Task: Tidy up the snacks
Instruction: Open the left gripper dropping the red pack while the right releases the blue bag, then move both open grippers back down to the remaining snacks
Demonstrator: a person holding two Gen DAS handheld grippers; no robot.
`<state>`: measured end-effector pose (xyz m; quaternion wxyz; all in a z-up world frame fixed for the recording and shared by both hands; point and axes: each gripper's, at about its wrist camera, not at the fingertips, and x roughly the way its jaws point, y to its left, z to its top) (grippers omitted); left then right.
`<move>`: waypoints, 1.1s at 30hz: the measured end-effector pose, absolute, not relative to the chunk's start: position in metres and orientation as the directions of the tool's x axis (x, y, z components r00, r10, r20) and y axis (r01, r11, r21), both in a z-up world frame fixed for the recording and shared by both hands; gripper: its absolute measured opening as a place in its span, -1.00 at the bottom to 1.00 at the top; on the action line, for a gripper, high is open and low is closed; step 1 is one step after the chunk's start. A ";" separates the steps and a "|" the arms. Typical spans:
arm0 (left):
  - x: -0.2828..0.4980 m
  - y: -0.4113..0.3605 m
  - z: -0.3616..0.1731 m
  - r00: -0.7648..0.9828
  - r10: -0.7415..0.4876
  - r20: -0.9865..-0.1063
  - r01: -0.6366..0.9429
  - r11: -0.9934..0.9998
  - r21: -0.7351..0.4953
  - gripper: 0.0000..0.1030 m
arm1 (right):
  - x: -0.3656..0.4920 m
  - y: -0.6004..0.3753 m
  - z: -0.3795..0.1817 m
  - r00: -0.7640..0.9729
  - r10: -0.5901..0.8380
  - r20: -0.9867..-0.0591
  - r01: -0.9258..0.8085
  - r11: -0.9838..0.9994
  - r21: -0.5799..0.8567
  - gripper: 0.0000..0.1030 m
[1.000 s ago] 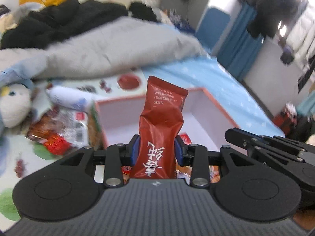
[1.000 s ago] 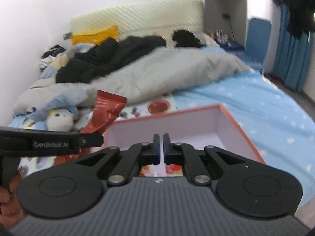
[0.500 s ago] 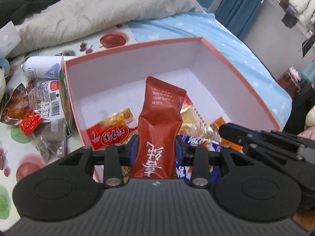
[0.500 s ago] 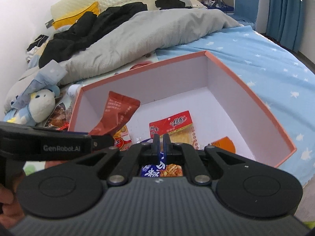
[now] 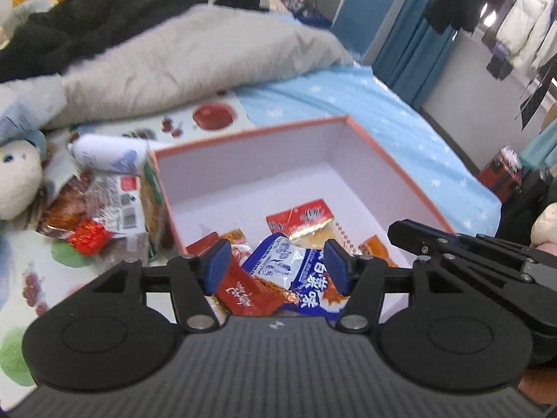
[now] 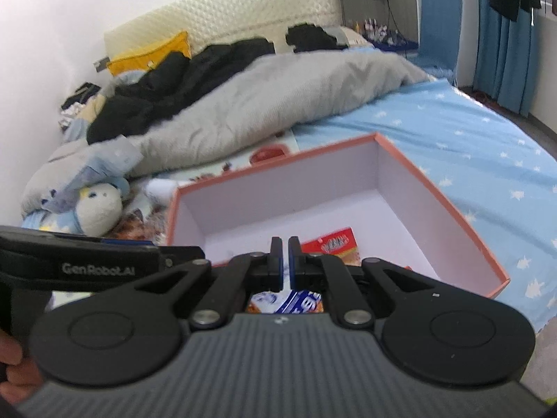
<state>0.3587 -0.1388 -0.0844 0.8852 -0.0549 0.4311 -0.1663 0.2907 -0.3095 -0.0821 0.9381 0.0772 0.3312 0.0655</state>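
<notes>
Red snack packet (image 5: 248, 291) flat, lengthwise toward camera

Left wrist view: sitting close above the box (image 5: 400, 170), facing forward and down.
Right wrist view: looking across the box (image 6: 435, 188) toward the headboard (image 6: 222, 14).
Shared: both are covering box and blanket (image 5: 195, 55).

Ahead of the grippers, a rumpled grey duvet (image 6: 278, 104) lay across the bed, with black clothing (image 6: 181, 83) heaped on its far side and a yellow pillow (image 6: 149, 52) against the cream headboard (image 6: 226, 7). A plush toy (image 6: 97, 209) sat far left. Blue curtains (image 6: 504, 41) hung far right, beside a blue chair (image 6: 440, 28).
</notes>
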 end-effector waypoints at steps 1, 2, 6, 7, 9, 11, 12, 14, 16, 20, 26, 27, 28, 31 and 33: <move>0.353 -0.135 -0.077 0.586 -0.342 -0.735 0.246 0.939 -0.241 0.25 | 0.286 -0.307 -0.075 0.781 0.181 -0.598 -0.080 0.978 0.191 -0.88; 0.348 -0.131 -0.071 0.599 -0.339 -0.725 0.244 0.940 -0.238 0.25 | 0.281 -0.304 -0.068 0.789 0.184 -0.586 -0.087 0.978 0.191 -0.88; 0.327 -0.113 -0.045 0.657 -0.312 -0.686 0.243 0.949 -0.199 0.25 | 0.264 -0.294 -0.047 0.816 0.204 -0.541 -0.112 0.974 0.197 -0.86; 0.321 -0.108 -0.039 0.671 -0.306 -0.675 0.235 0.952 -0.197 0.25 | 0.260 -0.291 -0.042 0.822 0.208 -0.530 -0.120 0.973 0.196 -0.86; 0.311 -0.096 -0.028 0.695 -0.299 -0.654 0.221 0.954 -0.201 0.25 | 0.251 -0.285 -0.033 0.833 0.217 -0.509 -0.138 0.972 0.188 -0.85; 0.300 -0.086 -0.019 0.717 -0.284 -0.637 0.205 0.959 -0.197 0.25 | 0.244 -0.280 -0.026 0.840 0.230 -0.492 -0.154 0.970 0.189 -0.85; 0.293 -0.080 -0.015 0.727 -0.277 -0.628 0.199 0.961 -0.193 0.25 | 0.241 -0.277 -0.024 0.843 0.236 -0.484 -0.161 0.968 0.192 -0.85; 0.280 -0.071 -0.009 0.741 -0.264 -0.617 0.184 0.964 -0.191 0.25 | 0.234 -0.271 -0.020 0.846 0.253 -0.470 -0.181 0.964 0.193 -0.85; 0.265 -0.061 -0.006 0.753 -0.250 -0.609 0.164 0.967 -0.193 0.25 | 0.227 -0.263 -0.019 0.846 0.267 -0.461 -0.200 0.961 0.190 -0.85; 0.236 -0.041 -0.005 0.768 -0.211 -0.605 0.120 0.975 -0.187 0.25 | 0.215 -0.246 -0.018 0.840 0.302 -0.451 -0.240 0.952 0.191 -0.85; 0.203 -0.012 -0.014 0.772 -0.167 -0.613 0.050 0.978 -0.204 0.25 | 0.202 -0.221 -0.025 0.814 0.357 -0.458 -0.301 0.934 0.193 -0.85; 0.199 -0.008 -0.016 0.771 -0.161 -0.616 0.038 0.977 -0.208 0.25 | 0.199 -0.217 -0.026 0.810 0.365 -0.460 -0.311 0.931 0.191 -0.85; 0.195 -0.005 -0.018 0.771 -0.159 -0.617 0.030 0.976 -0.214 0.25 | 0.197 -0.214 -0.028 0.807 0.370 -0.460 -0.319 0.929 0.188 -0.85; 0.190 -0.001 -0.023 0.771 -0.155 -0.618 0.022 0.976 -0.218 0.25 | 0.189 -0.206 -0.034 0.818 0.362 -0.447 -0.314 0.932 0.179 -0.85; 0.186 0.002 -0.027 0.772 -0.144 -0.619 0.015 0.978 -0.208 0.25 | 0.188 -0.202 -0.038 0.817 0.361 -0.450 -0.304 0.932 0.196 -0.85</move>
